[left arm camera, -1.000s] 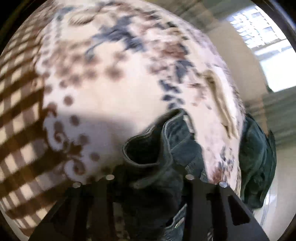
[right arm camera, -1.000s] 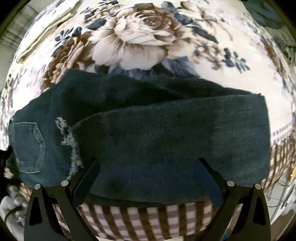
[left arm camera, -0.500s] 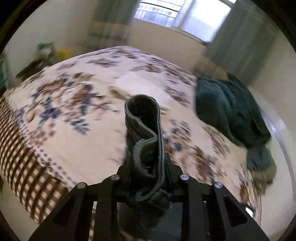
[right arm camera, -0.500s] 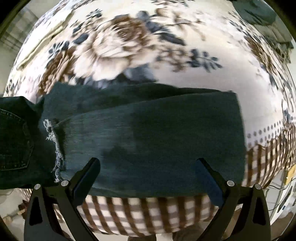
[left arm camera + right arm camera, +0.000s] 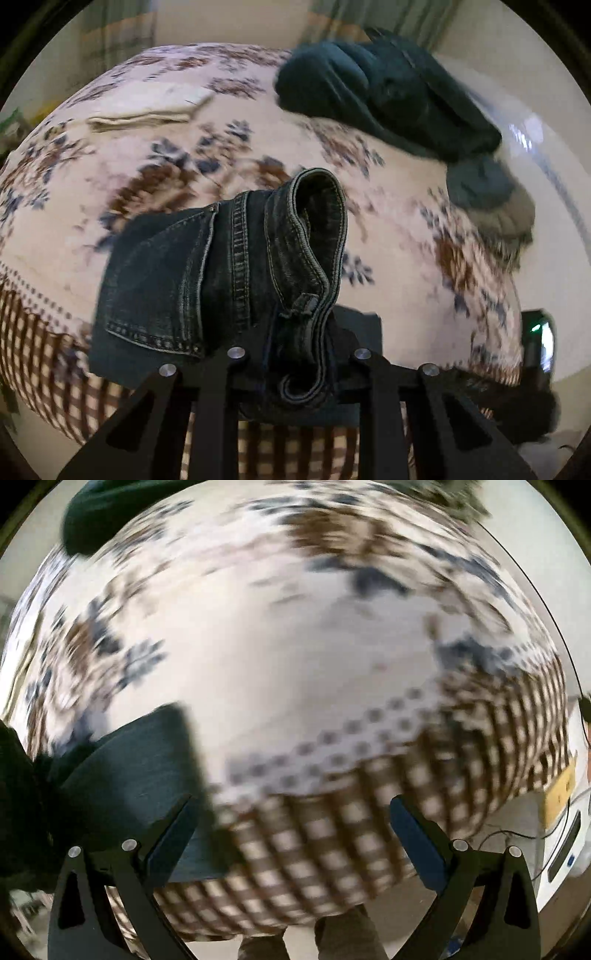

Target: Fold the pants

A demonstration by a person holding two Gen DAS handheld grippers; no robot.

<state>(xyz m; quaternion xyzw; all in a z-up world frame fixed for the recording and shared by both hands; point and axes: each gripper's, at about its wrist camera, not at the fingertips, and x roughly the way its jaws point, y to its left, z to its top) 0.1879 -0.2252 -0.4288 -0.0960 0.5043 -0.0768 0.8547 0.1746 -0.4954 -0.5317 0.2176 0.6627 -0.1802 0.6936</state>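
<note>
Between my left gripper's [image 5: 295, 354] closing jaws sits the bunched waistband of the dark blue denim pants [image 5: 236, 273], pinched fast. My right gripper [image 5: 291, 816] gapes empty over the floral bedspread [image 5: 295, 635], the pants at its left finger.

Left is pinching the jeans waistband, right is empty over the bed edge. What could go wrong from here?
1. The left gripper, jaws closing, pinches only a bunched waistband of the jeans; the thick denim may slip out.
2. The right gripper is open and holds nothing, so the folded leg could drag and unfold.
3. The jeans may land on the dark clothes pile.
</note>
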